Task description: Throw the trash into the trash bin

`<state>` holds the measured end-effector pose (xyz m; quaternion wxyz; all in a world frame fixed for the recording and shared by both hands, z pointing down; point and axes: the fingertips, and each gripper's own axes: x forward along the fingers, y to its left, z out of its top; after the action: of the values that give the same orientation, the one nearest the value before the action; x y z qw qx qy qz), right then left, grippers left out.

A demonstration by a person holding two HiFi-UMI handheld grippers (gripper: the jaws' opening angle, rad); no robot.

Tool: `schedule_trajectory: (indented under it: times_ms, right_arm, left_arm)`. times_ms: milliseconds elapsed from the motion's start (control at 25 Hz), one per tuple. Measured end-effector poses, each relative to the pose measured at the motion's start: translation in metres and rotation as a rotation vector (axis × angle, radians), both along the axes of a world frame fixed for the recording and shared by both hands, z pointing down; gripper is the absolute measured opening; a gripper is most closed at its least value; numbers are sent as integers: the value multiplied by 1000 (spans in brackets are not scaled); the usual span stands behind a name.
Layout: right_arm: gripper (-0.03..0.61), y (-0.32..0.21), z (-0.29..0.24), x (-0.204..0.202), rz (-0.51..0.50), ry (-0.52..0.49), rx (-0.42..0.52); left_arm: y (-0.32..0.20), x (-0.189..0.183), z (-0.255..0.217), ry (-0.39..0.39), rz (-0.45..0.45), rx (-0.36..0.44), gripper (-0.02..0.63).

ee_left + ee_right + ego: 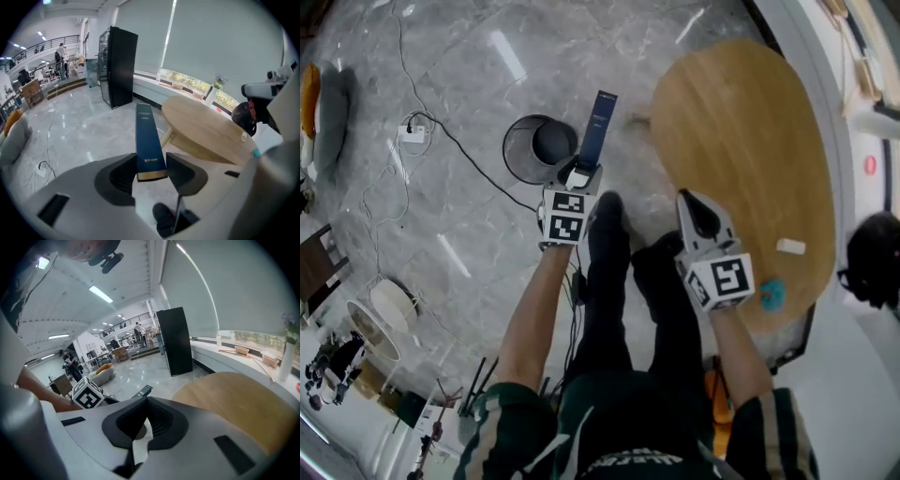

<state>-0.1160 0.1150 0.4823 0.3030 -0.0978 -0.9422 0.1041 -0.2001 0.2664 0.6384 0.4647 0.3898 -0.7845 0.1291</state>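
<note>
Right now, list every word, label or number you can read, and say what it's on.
Dark blue box: white print in two spots, too small and blurred to read.
Person's shirt: white lettering at the head view's lower edge, cut off and unreadable.
Nothing else carries legible text.

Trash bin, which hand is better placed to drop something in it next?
Left. The left tool grips the blue box close to the bin; the right tool is shut, empty, and nearer the table.
</note>
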Motion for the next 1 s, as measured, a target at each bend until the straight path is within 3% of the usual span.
schedule_trajectory:
  times_ms: [280, 520, 760, 880, 1000]
  right_arm:
    - [-2, 50, 17, -26, -123, 19, 6]
    - [-2, 67, 43, -42, -156, 65, -7]
    - [-2, 75, 87, -56, -151, 92, -18]
    - [-2, 78, 106, -45, -149, 81, 2]
    - [-2, 82, 105, -48, -133, 86, -9]
  left_arm:
    - [110, -7, 45, 67, -137, -135, 198]
    - [170, -3, 104, 213, -256, -199, 198]
    - [200, -2, 168, 285, -269, -267, 199]
    - [209, 5, 189, 311, -286, -264, 199]
    - [214, -10, 185, 254, -342, -206, 200]
